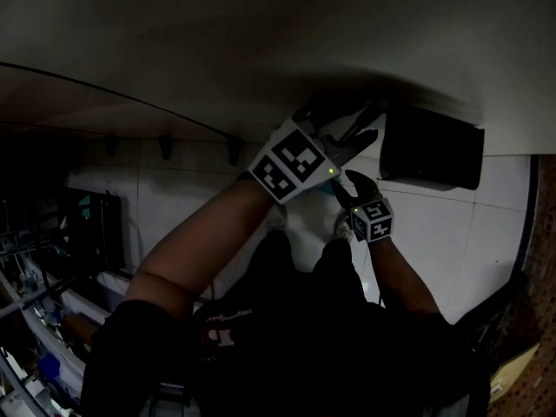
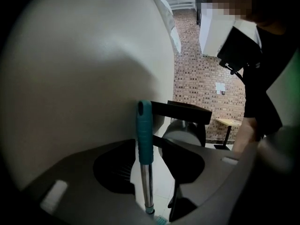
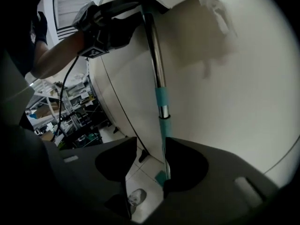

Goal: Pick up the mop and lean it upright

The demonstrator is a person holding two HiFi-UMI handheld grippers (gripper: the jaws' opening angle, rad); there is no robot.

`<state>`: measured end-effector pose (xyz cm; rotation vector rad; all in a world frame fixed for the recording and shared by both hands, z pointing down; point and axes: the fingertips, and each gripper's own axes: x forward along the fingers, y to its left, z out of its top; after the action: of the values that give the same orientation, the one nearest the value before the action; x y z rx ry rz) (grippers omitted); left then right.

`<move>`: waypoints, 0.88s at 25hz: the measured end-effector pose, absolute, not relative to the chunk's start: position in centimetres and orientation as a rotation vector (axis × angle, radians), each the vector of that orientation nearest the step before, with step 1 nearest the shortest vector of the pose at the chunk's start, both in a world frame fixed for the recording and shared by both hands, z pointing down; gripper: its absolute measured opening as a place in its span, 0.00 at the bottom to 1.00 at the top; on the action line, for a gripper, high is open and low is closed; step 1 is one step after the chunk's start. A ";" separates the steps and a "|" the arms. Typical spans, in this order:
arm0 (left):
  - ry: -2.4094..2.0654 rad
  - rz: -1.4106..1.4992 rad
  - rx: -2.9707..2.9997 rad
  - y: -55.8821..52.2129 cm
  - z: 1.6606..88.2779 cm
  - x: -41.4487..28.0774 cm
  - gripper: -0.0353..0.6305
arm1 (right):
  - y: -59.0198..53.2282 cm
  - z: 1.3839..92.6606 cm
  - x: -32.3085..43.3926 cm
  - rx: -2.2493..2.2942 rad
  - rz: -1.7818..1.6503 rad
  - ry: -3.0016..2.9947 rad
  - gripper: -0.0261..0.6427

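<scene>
The mop stands upright against a white wall [image 2: 84,69]. Its teal handle grip [image 2: 144,130] tops a chrome pole [image 3: 157,64] with a teal collar [image 3: 161,97]. In the left gripper view, the grip and pole rise between the jaws of my left gripper [image 2: 149,165], which is open with a gap on each side. My right gripper [image 3: 150,165] is open lower on the pole, which runs along the inner edge of its right jaw. The head view is dark and shows the left gripper [image 1: 347,142] and right gripper [image 1: 352,194] close together at the wall; the mop is hard to make out there.
A black box [image 1: 432,146] hangs on the wall just right of the grippers. White floor tiles [image 1: 486,224] lie below. Cluttered racks [image 1: 35,259] stand at the left. A thin cable [image 3: 110,93] runs down the wall. A brick wall [image 2: 206,64] and a dark chair [image 2: 187,111] lie behind.
</scene>
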<state>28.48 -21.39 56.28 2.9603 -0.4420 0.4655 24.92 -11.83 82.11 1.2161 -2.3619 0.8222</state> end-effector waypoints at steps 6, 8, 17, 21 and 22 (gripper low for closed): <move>-0.460 0.467 2.979 -21.6 57.0 29.1 0.27 | -15.0 84.5 24.7 1.216 0.766 -2.343 0.39; -0.482 0.458 2.999 -21.9 57.1 29.0 0.24 | -16.1 85.0 24.3 1.195 0.723 -2.341 0.39; -0.495 0.402 3.011 -22.0 57.0 29.0 0.21 | -18.4 86.4 23.3 1.166 0.670 -2.329 0.24; -0.464 0.396 3.002 -21.9 56.7 28.9 0.20 | -18.1 85.8 23.0 1.140 0.663 -2.328 0.24; -0.454 0.393 2.997 -21.9 56.7 28.8 0.20 | -18.1 85.7 23.0 1.134 0.657 -2.328 0.23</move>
<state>28.83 -21.90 56.68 2.9972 -0.4540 0.3925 22.95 -18.06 85.70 1.1337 -2.3279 0.6574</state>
